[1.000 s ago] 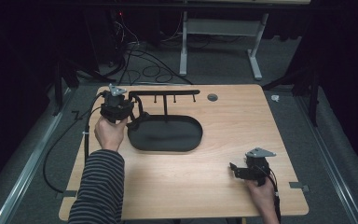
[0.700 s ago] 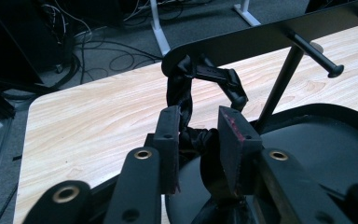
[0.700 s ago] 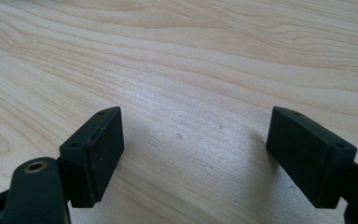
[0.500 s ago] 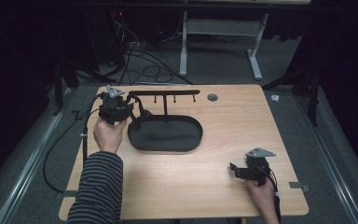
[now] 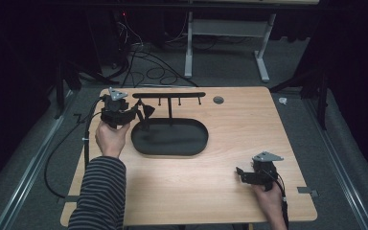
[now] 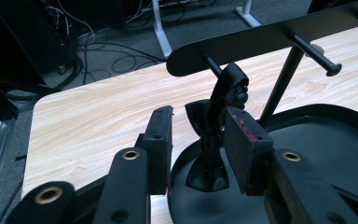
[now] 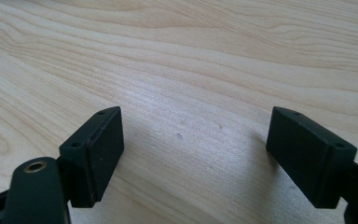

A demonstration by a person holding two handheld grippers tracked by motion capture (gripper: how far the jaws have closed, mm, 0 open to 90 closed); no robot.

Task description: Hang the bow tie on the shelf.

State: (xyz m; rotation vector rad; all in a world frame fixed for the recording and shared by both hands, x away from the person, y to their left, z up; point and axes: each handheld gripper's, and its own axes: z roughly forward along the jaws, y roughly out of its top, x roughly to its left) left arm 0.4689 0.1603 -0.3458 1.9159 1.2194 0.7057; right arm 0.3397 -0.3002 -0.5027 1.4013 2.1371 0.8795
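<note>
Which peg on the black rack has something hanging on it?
The end peg nearest the left gripper: a black utensil hangs from it between the open fingers. The next peg is bare.

Three camera views of one wooden table (image 5: 211, 191). The high view looks forward and down from above the person's side, far enough back to take in the whole tabletop and the dark floor beyond it. The left gripper view rides on the left gripper (image 5: 141, 111), very close, facing along its two black jaws toward the black hanging rack (image 6: 261, 37) and its oval tray (image 6: 335, 140), with floor cables behind. The right gripper view rides on the right gripper (image 5: 238, 172), tilted steeply down, close to bare wood grain between its jaws. The high view and left gripper view share the rack, tray and table's far left corner
</note>
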